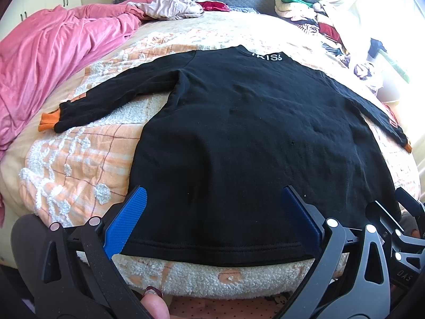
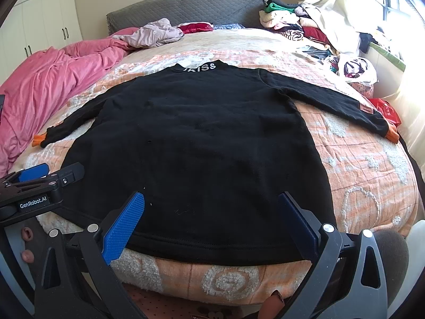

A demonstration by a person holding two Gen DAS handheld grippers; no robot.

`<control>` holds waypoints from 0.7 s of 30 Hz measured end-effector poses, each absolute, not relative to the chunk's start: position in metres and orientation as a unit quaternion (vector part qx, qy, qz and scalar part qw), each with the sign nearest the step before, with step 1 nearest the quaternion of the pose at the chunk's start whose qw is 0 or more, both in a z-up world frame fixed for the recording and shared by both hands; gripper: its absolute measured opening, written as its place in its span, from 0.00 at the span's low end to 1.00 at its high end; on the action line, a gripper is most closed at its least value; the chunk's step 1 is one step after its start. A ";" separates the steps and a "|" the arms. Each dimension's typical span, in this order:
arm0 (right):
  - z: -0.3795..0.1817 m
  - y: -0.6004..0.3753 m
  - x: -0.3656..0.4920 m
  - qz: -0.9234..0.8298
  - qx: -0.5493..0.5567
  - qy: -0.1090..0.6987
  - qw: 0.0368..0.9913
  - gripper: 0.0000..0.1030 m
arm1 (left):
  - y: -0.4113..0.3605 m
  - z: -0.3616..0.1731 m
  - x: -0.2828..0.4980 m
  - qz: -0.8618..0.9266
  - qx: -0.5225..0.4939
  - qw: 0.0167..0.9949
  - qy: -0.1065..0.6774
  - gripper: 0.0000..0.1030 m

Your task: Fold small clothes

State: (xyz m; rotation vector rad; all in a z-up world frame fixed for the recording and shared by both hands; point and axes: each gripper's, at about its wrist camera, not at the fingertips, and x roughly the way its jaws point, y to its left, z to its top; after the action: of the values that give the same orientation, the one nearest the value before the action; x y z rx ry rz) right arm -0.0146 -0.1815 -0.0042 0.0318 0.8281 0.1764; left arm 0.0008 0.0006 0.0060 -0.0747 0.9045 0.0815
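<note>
Collar lettering (image 2: 199, 67) partly unreadable, pile of clothes (image 2: 300, 30) indistinct, wardrobe (image 2: 39, 21) cropped

The sweater (image 1: 252, 133) is black, with orange cuffs (image 1: 49, 122) and white lettering at the collar (image 2: 200, 67). Under it the bedspread (image 1: 79, 159) is an orange-and-cream check with white fluffy patches. The duvet (image 1: 53, 47) on the left is pink; the far headboard (image 2: 186, 8) is quilted grey. Both tongs' pads (image 2: 123, 228) are textured blue on black frames.

white "KISS"-like lettering seen on the collar of the black sweater (image 2: 191, 138), first letter kinda unclear, "GenRobot.AI" printed on the left gripper (image 2: 33, 202), "DA5" stamped on the right gripper (image 1: 403, 275)
</note>
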 end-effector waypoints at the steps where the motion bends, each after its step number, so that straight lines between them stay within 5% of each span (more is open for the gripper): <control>1: -0.004 -0.182 -0.014 0.086 0.016 0.402 0.912 0.96 | 0.000 0.006 0.001 0.039 -0.036 0.898 0.437 0.92; 21: 0.000 -0.190 0.009 0.077 0.012 0.400 0.913 0.96 | -0.005 0.008 0.026 0.027 -0.038 0.901 0.432 0.92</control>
State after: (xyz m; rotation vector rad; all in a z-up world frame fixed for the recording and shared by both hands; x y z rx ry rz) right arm 0.0086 -0.1897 -0.0002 0.0245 0.8232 0.1584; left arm 0.0256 -0.0051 0.0080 -0.0783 0.8939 0.0552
